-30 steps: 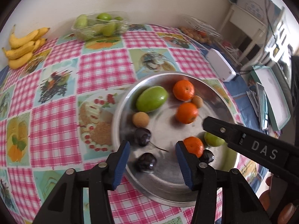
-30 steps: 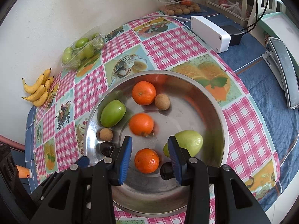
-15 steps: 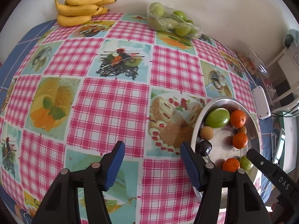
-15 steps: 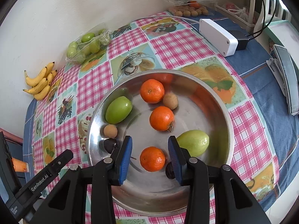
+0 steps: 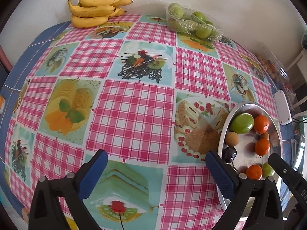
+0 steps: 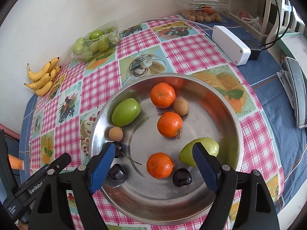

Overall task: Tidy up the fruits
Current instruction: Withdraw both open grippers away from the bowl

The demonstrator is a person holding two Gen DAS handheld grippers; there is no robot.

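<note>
Fruit bowl (image 6: 235,118) on checkered tablecloth (image 5: 134,111); bananas (image 5: 94,9) against wall.

Black tongs (image 6: 153,160), blue ribbed pads (silver screws).

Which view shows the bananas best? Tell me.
The left wrist view: the bananas lie large and sharp by the wall, straight ahead. The right wrist view shows the same bunch small, at the far left edge.

A white power strip (image 6: 231,45) lies near the bench's (image 6: 268,115) far right corner, a black adapter (image 6: 253,49) touching its end. A grey flat device (image 6: 297,94) rests along the right edge on blue cloth.
</note>
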